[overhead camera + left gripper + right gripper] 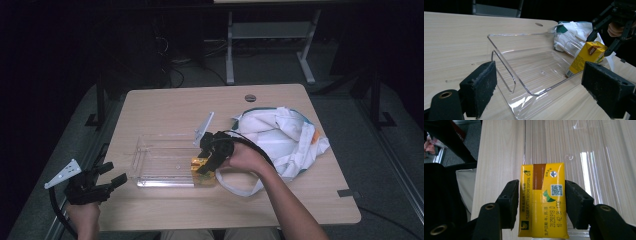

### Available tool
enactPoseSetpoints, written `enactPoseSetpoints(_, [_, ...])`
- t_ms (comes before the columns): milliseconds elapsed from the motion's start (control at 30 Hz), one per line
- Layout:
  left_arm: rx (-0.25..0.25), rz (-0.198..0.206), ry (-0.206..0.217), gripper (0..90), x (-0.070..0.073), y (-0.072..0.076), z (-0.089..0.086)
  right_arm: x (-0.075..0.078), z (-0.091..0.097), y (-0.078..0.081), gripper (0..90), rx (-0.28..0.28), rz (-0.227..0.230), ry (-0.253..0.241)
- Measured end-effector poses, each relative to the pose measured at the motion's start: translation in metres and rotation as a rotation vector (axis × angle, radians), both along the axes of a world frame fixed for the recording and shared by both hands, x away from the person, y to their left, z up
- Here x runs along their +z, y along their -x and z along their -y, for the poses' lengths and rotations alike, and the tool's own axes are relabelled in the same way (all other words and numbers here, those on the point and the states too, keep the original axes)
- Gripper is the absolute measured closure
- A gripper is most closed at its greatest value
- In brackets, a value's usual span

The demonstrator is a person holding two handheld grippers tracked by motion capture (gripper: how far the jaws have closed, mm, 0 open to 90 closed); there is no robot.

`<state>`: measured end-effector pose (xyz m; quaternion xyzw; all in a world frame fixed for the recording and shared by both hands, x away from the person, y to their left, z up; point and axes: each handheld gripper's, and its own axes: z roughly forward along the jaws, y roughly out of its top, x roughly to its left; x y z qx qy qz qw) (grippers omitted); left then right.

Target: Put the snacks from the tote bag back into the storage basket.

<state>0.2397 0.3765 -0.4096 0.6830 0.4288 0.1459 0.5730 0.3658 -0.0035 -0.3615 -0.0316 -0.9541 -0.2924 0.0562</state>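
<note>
A yellow drink carton (pixel 201 173) leans slightly at the right end of a clear plastic tray (pixel 160 162) in the middle of the table. My right gripper (pixel 206 164) is shut on it from above. In the right gripper view the two pads (pixel 510 201) press the sides of the carton (pixel 542 195), above the tray floor (pixel 589 157). My left gripper (pixel 109 176) hovers off the table's front-left corner, open and holding nothing. In the left gripper view its jaws stand wide apart before the tray (pixel 529 67), with the carton (pixel 584 60) and the right gripper (pixel 599 46) beyond.
A crumpled white cloth bag (pixel 282 135) with long straps lies just right of the tray, partly under the right forearm. A round cable hole (pixel 250 97) sits near the table's far edge. A white desk frame (pixel 270 45) stands on the floor behind.
</note>
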Motion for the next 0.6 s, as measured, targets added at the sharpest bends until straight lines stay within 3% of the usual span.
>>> enactPoseSetpoints(600, [-0.002,-0.004,-0.005,12.6,0.000,0.000,0.000,0.013,0.013,-0.002,38.5,-0.039,-0.002,-0.054])
